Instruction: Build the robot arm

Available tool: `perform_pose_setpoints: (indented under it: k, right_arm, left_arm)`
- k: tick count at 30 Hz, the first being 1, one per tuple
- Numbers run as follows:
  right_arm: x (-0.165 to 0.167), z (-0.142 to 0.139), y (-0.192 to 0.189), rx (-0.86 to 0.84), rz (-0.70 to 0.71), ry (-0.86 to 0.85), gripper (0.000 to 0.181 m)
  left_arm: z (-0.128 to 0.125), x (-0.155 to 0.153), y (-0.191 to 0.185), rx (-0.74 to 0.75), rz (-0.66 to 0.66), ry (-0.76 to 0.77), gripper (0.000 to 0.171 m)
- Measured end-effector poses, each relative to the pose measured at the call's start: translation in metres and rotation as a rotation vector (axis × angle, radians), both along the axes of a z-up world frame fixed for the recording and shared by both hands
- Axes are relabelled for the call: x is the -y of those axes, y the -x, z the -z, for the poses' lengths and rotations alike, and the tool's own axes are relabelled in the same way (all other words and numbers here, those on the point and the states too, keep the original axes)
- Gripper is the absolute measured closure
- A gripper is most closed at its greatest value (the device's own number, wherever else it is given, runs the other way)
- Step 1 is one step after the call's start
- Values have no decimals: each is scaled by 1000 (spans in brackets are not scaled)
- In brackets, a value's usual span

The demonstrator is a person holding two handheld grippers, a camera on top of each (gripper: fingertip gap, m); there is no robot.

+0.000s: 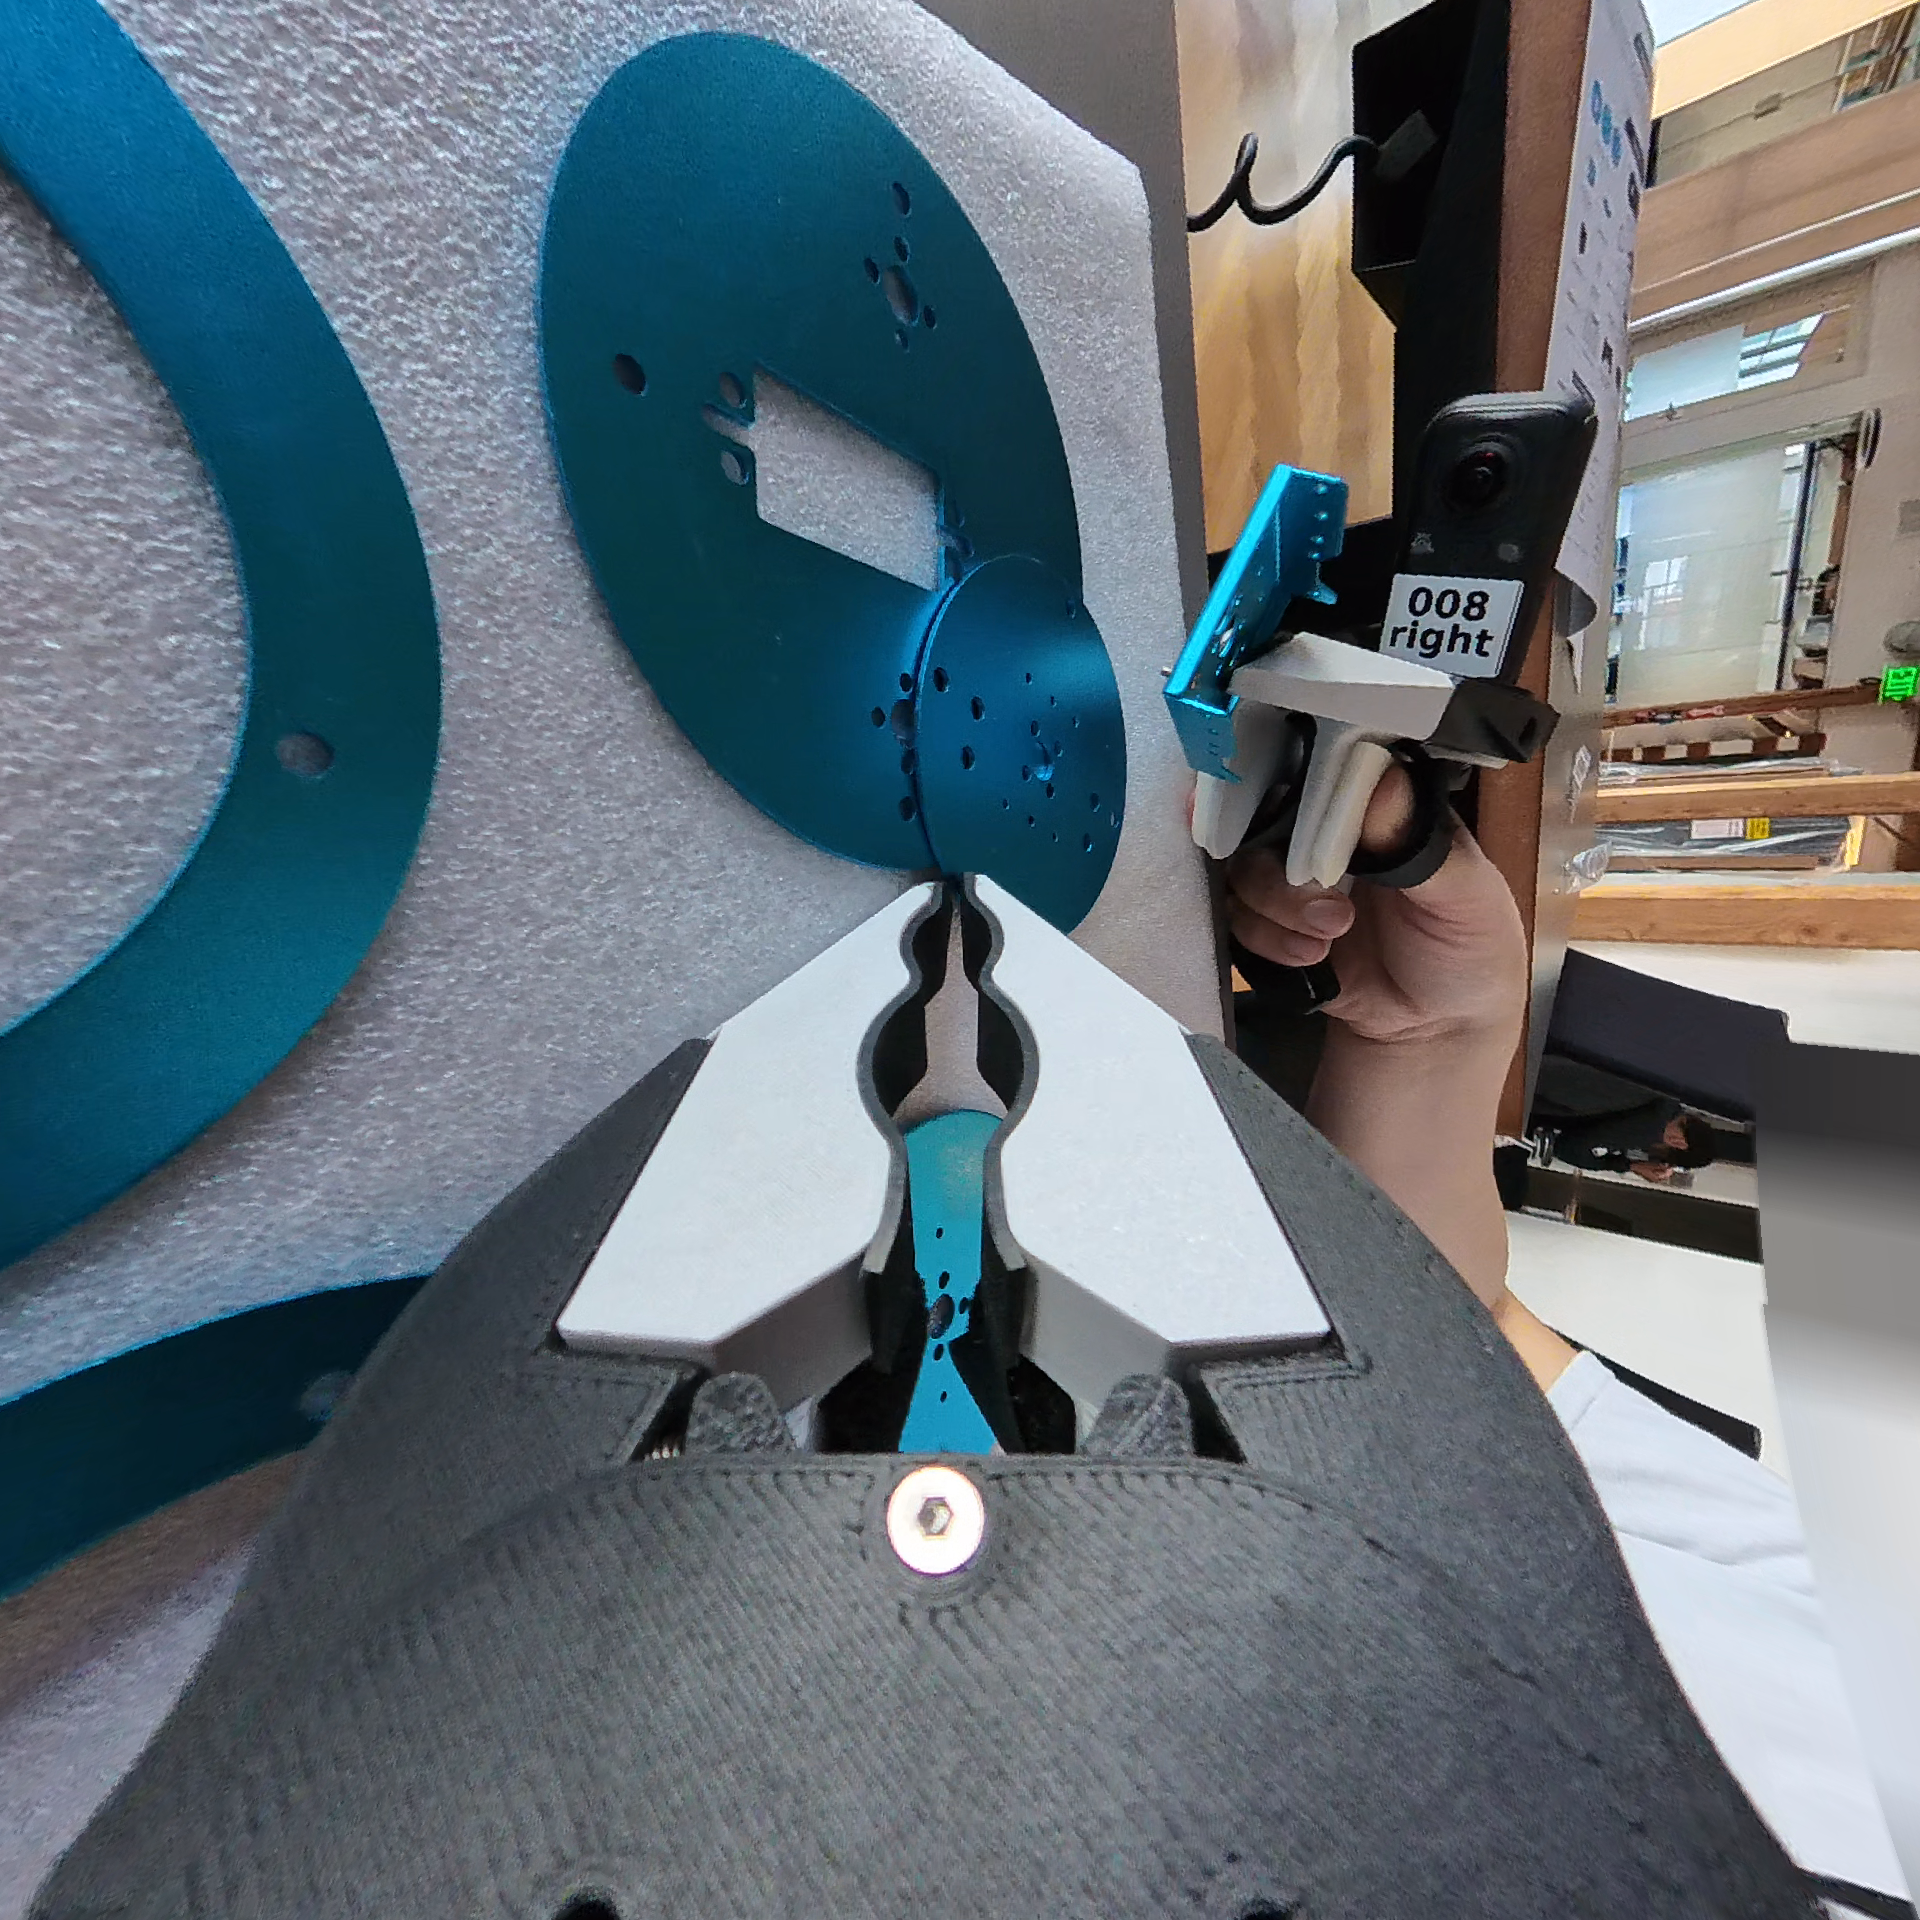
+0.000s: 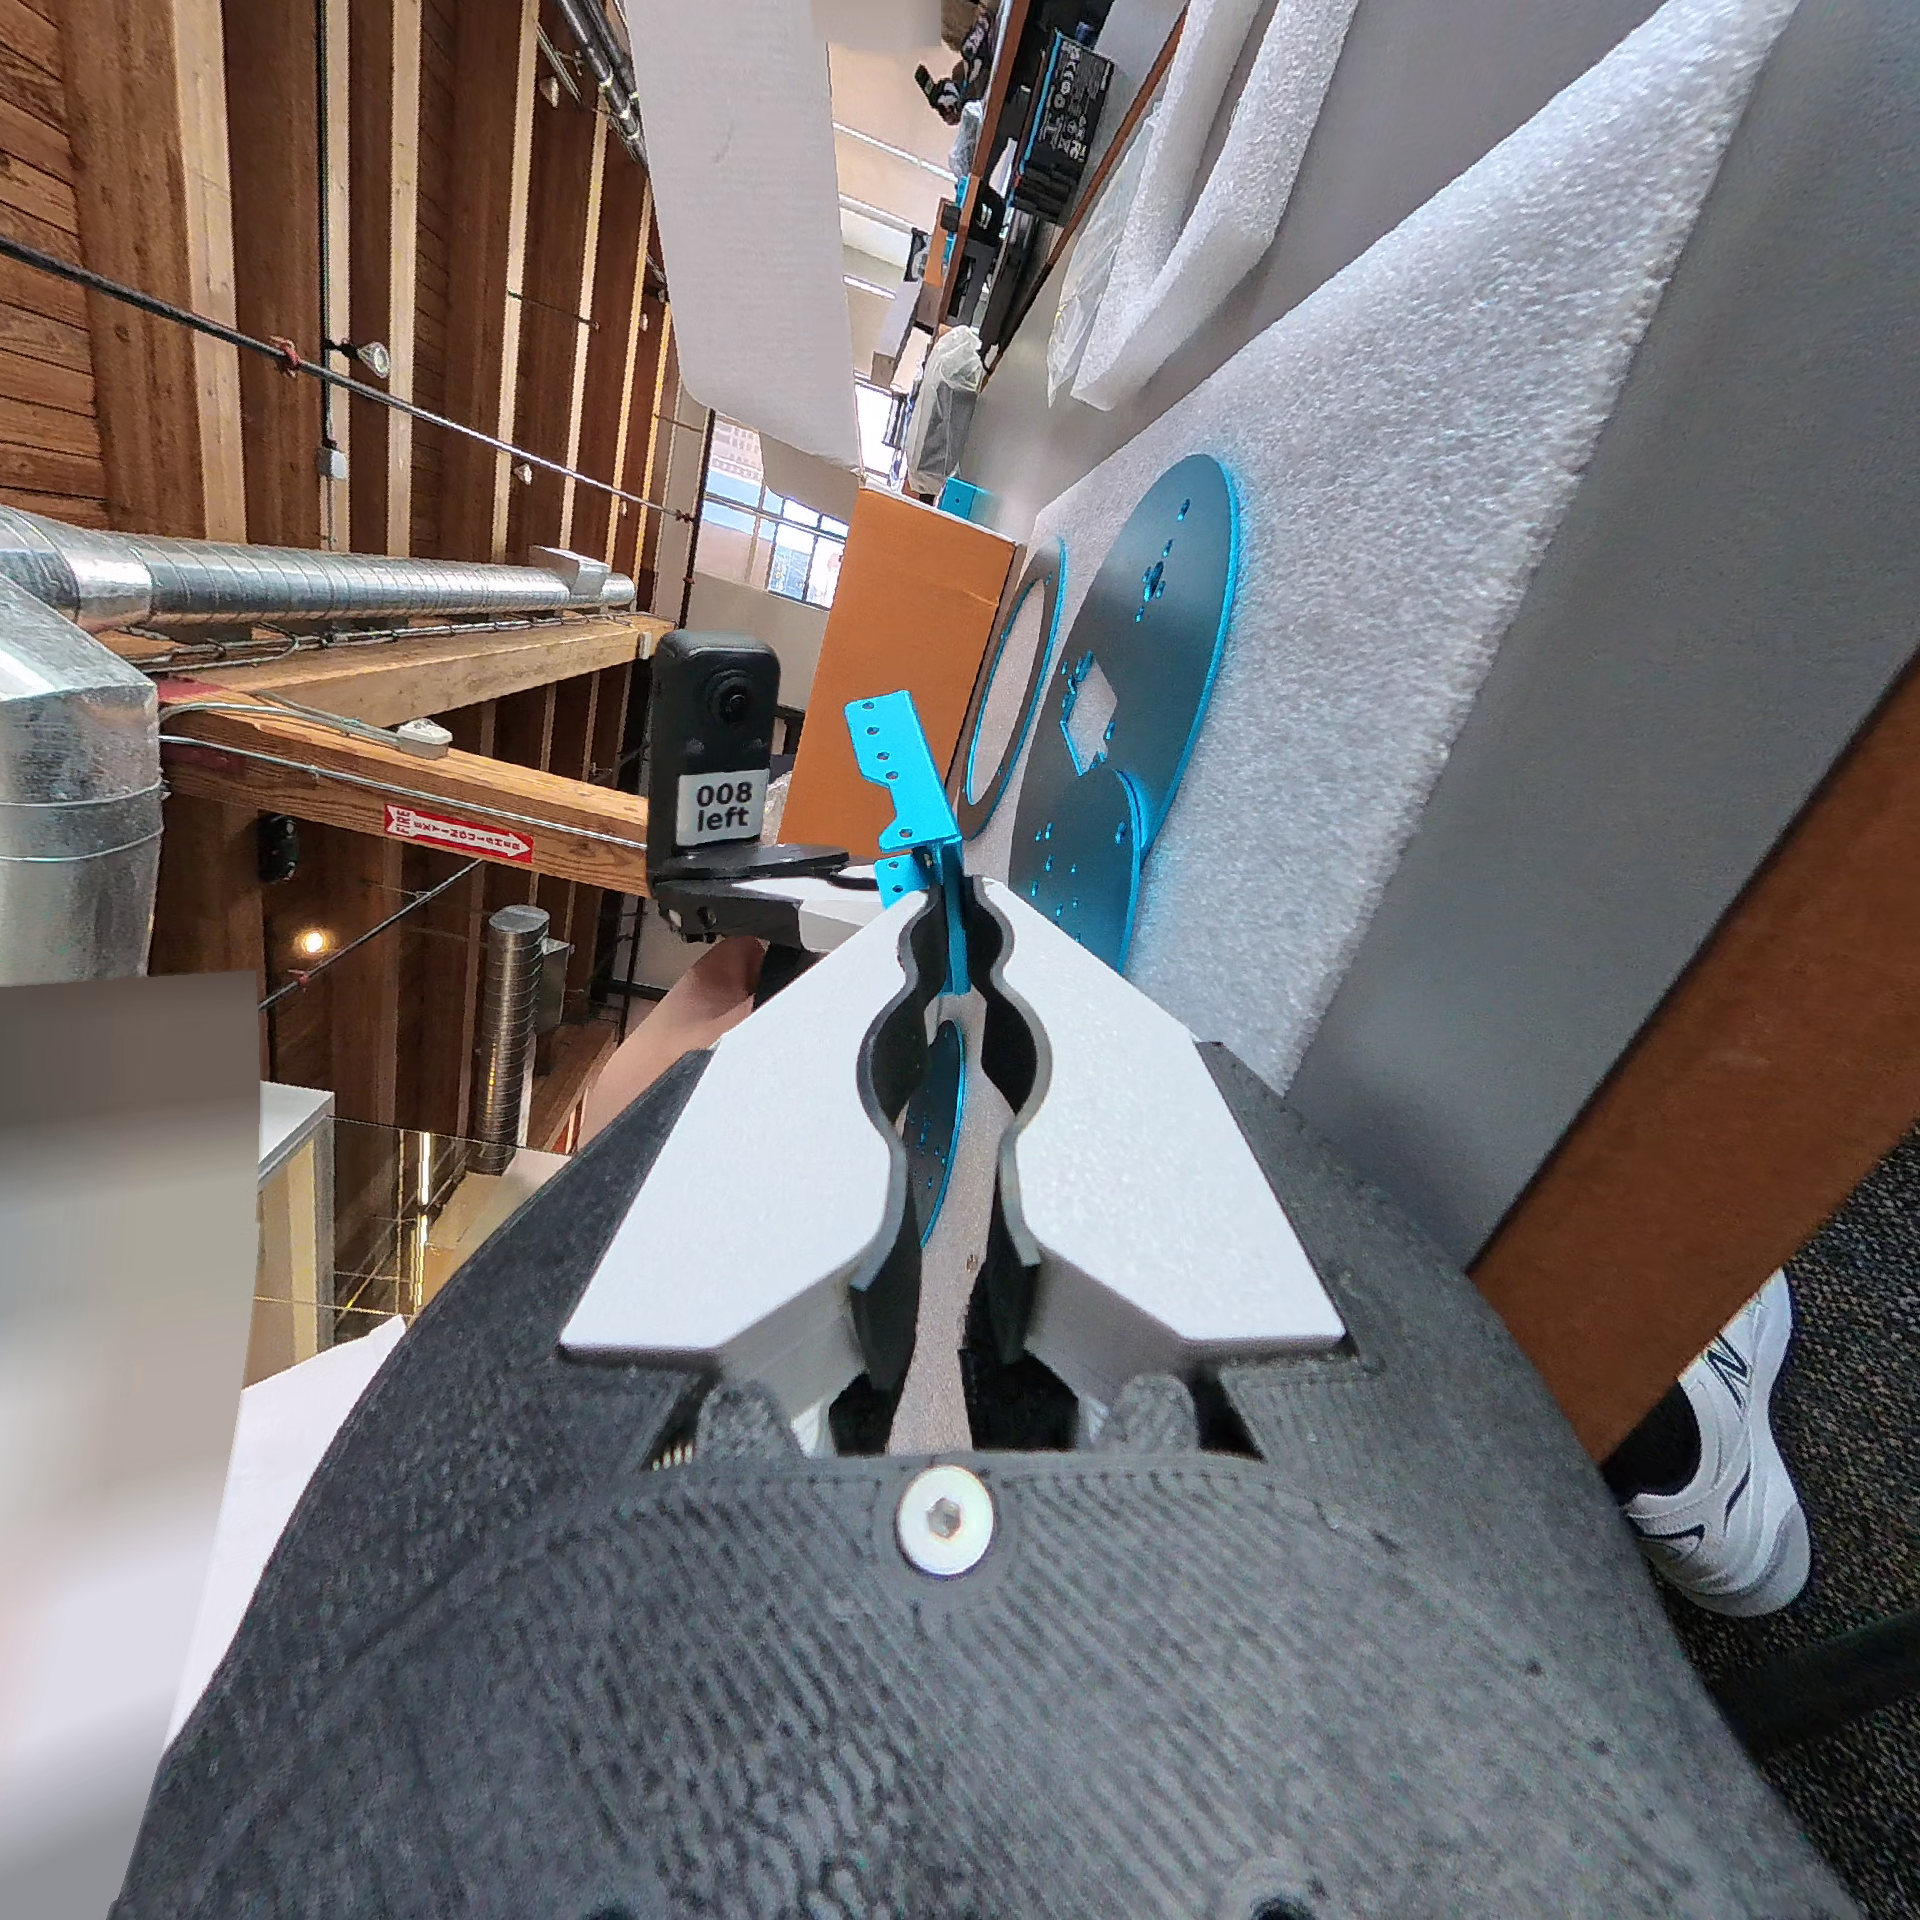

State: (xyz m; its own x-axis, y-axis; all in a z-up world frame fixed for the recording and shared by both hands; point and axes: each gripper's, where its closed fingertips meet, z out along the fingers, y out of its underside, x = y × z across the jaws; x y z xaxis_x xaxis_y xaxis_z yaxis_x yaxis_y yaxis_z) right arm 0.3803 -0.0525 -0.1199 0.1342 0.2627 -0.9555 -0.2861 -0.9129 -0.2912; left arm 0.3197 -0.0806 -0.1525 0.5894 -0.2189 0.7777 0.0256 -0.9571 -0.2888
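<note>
My left gripper (image 1: pixel 951 888) is shut on the rim of a small blue disc (image 1: pixel 1023 727) with several holes, which stands tilted off the white foam sheet (image 1: pixel 520 935). The disc overlaps a large blue disc (image 1: pixel 748 312) with a rectangular cutout. A blue ring (image 1: pixel 312 623) lies to its left. My right gripper (image 2: pixel 961 904) is shut on a blue angled bracket (image 2: pixel 899 769) and holds it in the air beside the foam's edge. The right gripper (image 1: pixel 1231 727) and its bracket (image 1: pixel 1262 582) also show in the left wrist view, and the small disc (image 2: pixel 1081 883) in the right.
Another blue curved piece (image 1: pixel 156 1434) lies on the foam. A wooden post (image 1: pixel 1527 260) stands behind the right gripper. A cardboard box (image 2: pixel 904 644) stands at the foam's far end, with more foam pieces (image 2: pixel 1195 208) beyond. The table's wooden edge (image 2: pixel 1714 1091) and a person's shoe (image 2: pixel 1725 1496) show. The left gripper's tips are roughly 8 centimetres from the right gripper's.
</note>
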Motion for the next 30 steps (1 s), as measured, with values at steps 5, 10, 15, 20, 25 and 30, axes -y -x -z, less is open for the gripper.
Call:
perform_pose_setpoints:
  k: [5,10,15,20,25,30]
  right_arm:
    - [0,-1,0,-7,1,-3,180]
    - [0,-2,0,-20,3,-6,180]
    - [0,-3,-1,-30,6,-10,180]
    - [0,-4,-2,-48,15,-11,180]
    - [-1,-5,-4,-62,23,2,180]
    - [-1,-11,-14,-55,59,-2,181]
  left_arm:
    - [0,0,-3,8,14,-6,171]
    - [-2,-1,-6,74,-2,20,171]
    - [-12,0,-8,165,-18,37,171]
    - [-16,4,-1,147,12,19,171]
    - [-21,11,-2,-13,119,-193,134]
    - [-29,-2,-16,-374,320,-746,88]
